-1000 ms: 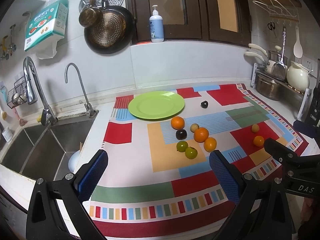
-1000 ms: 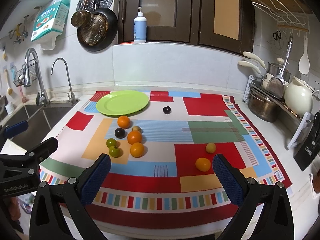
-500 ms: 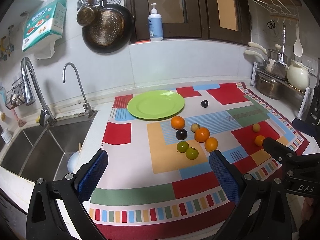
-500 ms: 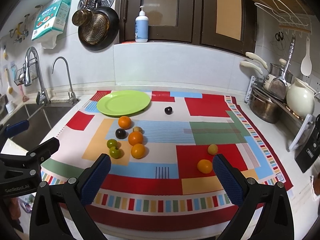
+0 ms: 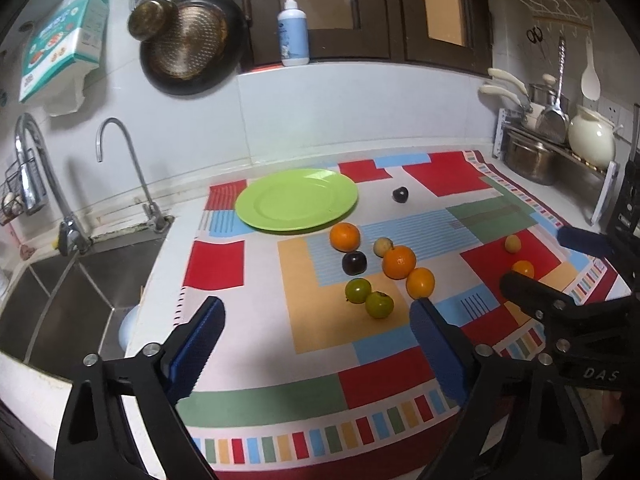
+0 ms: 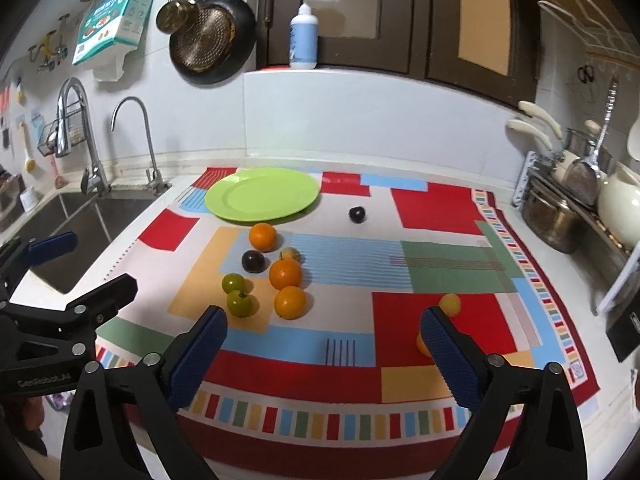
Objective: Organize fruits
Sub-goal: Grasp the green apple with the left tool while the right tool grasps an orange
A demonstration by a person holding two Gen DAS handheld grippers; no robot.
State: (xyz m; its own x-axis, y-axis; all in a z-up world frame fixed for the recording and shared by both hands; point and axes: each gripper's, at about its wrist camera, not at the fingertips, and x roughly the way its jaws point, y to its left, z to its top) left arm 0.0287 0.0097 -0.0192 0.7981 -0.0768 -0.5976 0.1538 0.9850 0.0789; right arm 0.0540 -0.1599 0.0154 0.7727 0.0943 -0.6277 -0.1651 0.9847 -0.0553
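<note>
A green plate point(image 5: 296, 199) point(image 6: 262, 194) lies at the back of a colourful mat. In front of it sits a cluster of fruit: three oranges, the nearest point(image 5: 420, 282) point(image 6: 290, 302), two green fruits point(image 5: 379, 304) point(image 6: 239, 303), a dark plum point(image 5: 354, 263) point(image 6: 253, 261) and a small yellow fruit point(image 5: 383, 246). Another plum point(image 5: 400, 194) point(image 6: 356, 214) lies alone. A yellow fruit point(image 6: 449, 304) and an orange one point(image 5: 522, 269) lie to the right. My left gripper point(image 5: 316, 340) and right gripper point(image 6: 324, 344) are open and empty above the mat's front.
A steel sink point(image 5: 56, 300) with two taps point(image 5: 120, 168) lies left of the mat. A rack with pots point(image 6: 556, 216) and a white jug point(image 5: 591, 136) stands at the right. A pan point(image 5: 188, 40) hangs on the wall.
Both grippers have moved forward a little toward the fruit. The right view now partly hides the orange fruit behind its right finger. Both stay open.
</note>
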